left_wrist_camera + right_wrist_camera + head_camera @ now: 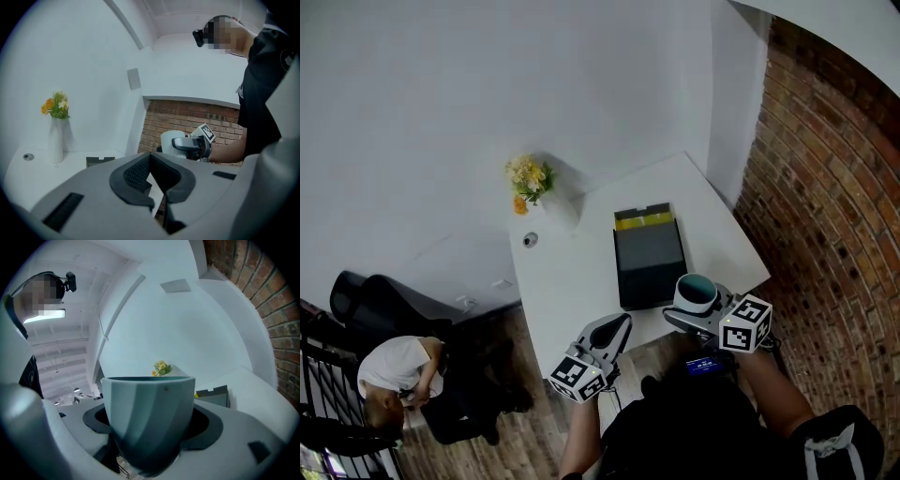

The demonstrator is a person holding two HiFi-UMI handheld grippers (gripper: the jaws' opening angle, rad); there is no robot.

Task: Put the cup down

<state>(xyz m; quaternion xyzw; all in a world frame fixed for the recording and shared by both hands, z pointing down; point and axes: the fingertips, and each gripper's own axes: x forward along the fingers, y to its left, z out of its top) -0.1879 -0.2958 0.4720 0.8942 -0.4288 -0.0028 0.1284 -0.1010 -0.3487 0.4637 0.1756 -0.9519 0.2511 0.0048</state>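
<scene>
two grippers hang at the near edge of the white table (pixel 572 281). the right gripper (pixel 689 315) has its jaws clamped around a teal cup (pixel 697 292), held upright over that edge, just beside a dark box (pixel 650 262). the left gripper (pixel 614 330) has its jaws drawn together with nothing between them. a vase of flowers (pixel 532 183) stands at the far side.

An office-like workroom: a white tabletop (pixel 567 281) stands against a bare white wall (pixel 441 112), with exposed brick wall (pixel 834 206) on one side and wood plank floor (pixel 525 431) below. A vase of yellow flowers (pixel 529 178) stands on the tabletop; a black chair (pixel 358 295) stands near a person in a white top (pixel 394 370).
</scene>
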